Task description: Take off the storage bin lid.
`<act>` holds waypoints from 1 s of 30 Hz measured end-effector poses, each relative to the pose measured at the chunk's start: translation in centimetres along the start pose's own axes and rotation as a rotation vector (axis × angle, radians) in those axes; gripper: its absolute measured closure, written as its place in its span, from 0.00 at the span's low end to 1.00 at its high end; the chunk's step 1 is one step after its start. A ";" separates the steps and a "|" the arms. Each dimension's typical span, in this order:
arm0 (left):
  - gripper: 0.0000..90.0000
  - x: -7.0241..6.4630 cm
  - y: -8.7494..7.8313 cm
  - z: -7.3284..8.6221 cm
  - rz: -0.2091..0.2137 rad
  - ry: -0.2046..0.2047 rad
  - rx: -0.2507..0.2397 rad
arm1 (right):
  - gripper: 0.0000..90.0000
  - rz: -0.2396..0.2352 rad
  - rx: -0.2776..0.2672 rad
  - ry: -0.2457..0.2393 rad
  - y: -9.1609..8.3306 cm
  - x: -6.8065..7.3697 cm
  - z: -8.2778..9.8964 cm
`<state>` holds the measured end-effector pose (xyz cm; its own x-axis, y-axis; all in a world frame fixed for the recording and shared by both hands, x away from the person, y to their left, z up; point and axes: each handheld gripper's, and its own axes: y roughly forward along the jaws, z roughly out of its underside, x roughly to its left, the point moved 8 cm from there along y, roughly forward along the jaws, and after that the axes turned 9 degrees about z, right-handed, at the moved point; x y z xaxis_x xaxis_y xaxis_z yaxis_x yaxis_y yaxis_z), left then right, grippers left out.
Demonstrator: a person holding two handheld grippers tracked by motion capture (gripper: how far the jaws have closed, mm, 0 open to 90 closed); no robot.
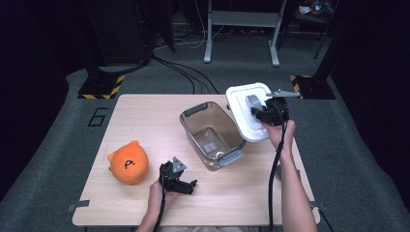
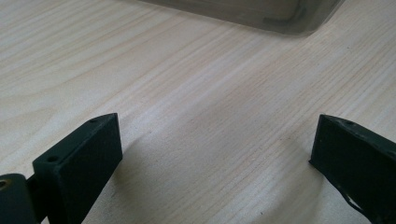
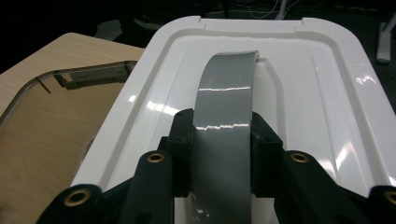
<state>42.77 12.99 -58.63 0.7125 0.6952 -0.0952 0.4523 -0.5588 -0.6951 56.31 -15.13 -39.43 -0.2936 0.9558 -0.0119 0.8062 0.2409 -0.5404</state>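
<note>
right gripper (image 3: 222, 140): jaws clamped on the grey arched handle (image 3: 229, 102) of the white plastic lid (image 1: 244, 110), right of centre
left gripper (image 1: 186, 186): jaws wide, nothing between, lower middle

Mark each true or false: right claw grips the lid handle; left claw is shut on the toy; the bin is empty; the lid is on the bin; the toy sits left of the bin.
1. The right claw is shut on the grey handle of the white lid. True.
2. The left claw is shut on the orange toy. False: it is open over bare table.
3. The clear bin is empty. True.
4. The lid sits on the bin. False: it is held beside it.
5. The toy sits left of the bin. True.
</note>
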 end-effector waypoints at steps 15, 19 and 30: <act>0.02 0.0 0.0 0.0 0.000 0.000 0.001 | 0.75 0.094 0.031 0.062 1.3 -3.8 2.0; 0.02 0.0 0.0 0.0 -0.002 0.004 0.001 | 0.75 0.118 0.039 0.074 1.8 -4.5 2.6; 0.02 0.0 0.0 0.0 -0.002 0.004 0.001 | 0.75 0.146 0.061 0.106 3.6 -5.3 4.1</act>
<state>42.79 13.02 -58.62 0.7138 0.6944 -0.0910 0.4529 -0.5568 -0.6963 58.67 -20.02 -44.80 -0.1176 0.9930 -0.0071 0.8029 0.0909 -0.5891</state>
